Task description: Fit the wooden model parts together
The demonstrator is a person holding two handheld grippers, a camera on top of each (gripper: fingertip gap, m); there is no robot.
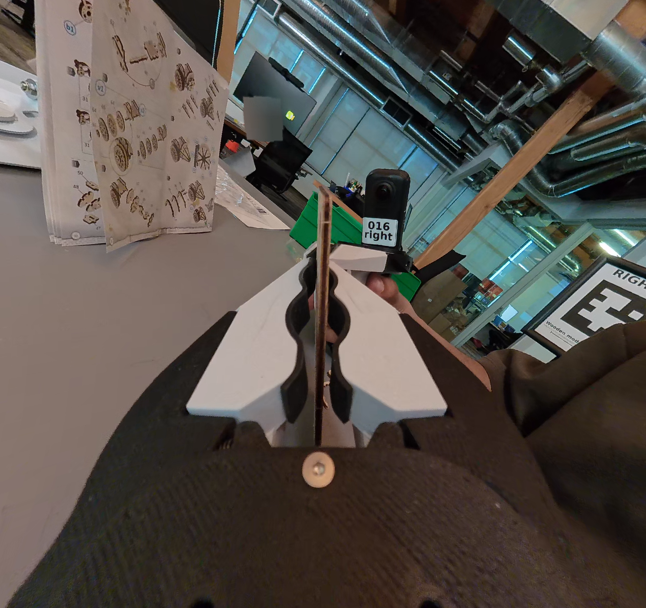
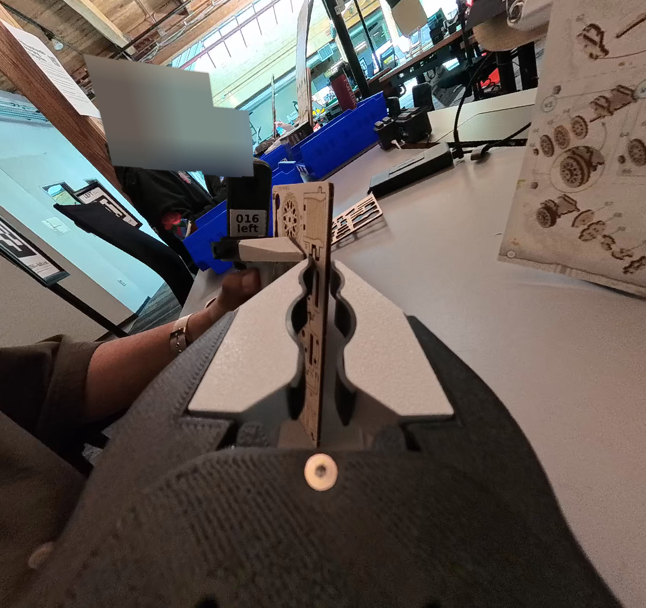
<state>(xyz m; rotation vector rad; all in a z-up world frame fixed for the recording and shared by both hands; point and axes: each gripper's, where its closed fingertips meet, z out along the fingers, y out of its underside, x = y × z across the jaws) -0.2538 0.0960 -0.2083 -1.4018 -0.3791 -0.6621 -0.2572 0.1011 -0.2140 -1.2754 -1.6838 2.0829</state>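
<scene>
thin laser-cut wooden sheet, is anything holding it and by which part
Both: the left gripper and right gripper each clamp the thin laser-cut wooden sheet edge-on, from opposite sides.

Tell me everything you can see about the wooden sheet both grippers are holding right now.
The wooden sheet is a thin, pale plywood panel with dark, burnt-looking edges. Laser-cut part outlines cover its face: a spoked wheel, a ribbed rectangular piece and slotted shapes. It stands on edge, lifted off the grey table. The right gripper and the left gripper are both shut on it from opposite ends, their tips nearly meeting. The left wrist view shows it edge-on, as a narrow strip.
</scene>
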